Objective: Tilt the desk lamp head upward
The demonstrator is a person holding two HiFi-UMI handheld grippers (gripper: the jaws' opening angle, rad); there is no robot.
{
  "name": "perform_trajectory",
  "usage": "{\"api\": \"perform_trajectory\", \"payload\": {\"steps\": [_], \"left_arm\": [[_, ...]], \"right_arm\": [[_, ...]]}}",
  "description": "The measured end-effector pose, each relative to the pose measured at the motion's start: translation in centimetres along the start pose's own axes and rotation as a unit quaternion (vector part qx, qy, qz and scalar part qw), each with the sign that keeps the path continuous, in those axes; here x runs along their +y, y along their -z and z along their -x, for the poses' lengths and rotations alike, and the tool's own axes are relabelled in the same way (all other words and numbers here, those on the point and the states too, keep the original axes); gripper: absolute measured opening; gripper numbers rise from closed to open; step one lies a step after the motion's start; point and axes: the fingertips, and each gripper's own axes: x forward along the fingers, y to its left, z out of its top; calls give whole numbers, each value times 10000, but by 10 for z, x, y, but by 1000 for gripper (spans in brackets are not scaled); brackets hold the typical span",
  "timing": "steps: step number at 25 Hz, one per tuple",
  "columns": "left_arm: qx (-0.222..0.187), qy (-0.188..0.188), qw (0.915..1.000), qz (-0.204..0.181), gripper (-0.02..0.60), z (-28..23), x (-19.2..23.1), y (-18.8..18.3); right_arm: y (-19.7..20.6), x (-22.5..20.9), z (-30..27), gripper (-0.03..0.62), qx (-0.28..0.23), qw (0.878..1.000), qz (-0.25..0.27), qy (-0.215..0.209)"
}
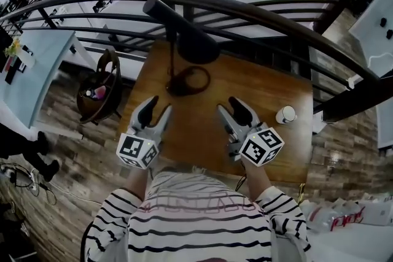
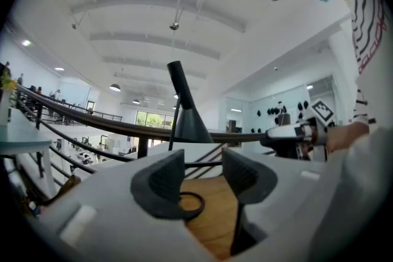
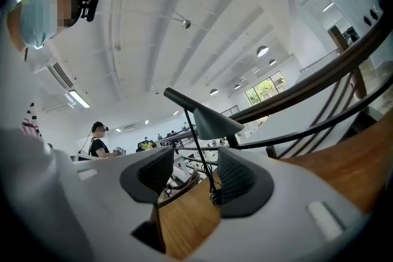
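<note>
A black desk lamp stands at the far side of the wooden table (image 1: 276, 89). Its cone head (image 1: 184, 34) sits on a thin stem above a ring base (image 1: 190, 79). Both grippers hover over the table's near half, apart from the lamp. My left gripper (image 1: 158, 105) is open with nothing between its jaws; the left gripper view looks past them (image 2: 202, 175) at the lamp head (image 2: 187, 119) and ring base (image 2: 191, 202). My right gripper (image 1: 228, 105) is open and empty too; the right gripper view frames the lamp head (image 3: 206, 116) above its jaws (image 3: 195, 175).
A white cup (image 1: 286, 114) stands near the table's right edge. A dark curved railing (image 1: 245, 9) runs just behind the table. A round wooden chair (image 1: 101, 92) holding small items sits off the left edge. A person stands far off (image 3: 98, 139).
</note>
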Motion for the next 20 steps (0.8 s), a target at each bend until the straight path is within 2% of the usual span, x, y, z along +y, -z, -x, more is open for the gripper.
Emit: {"api": "perform_trajectory", "payload": {"steps": [8,16,20], "left_arm": [[167,-9,9997,-171,183,-35,29,3],[526,451,9975,-122,183,-70,74,13],[633,651,9956,-250,183,-90,84,15]], "right_arm": [[-6,-25,-33,222,9,9999,-137,-53],[-5,-34,-83,236,-116,9985,-498,199],[-7,-39,-97,245,-153,9979,-580,254]]}}
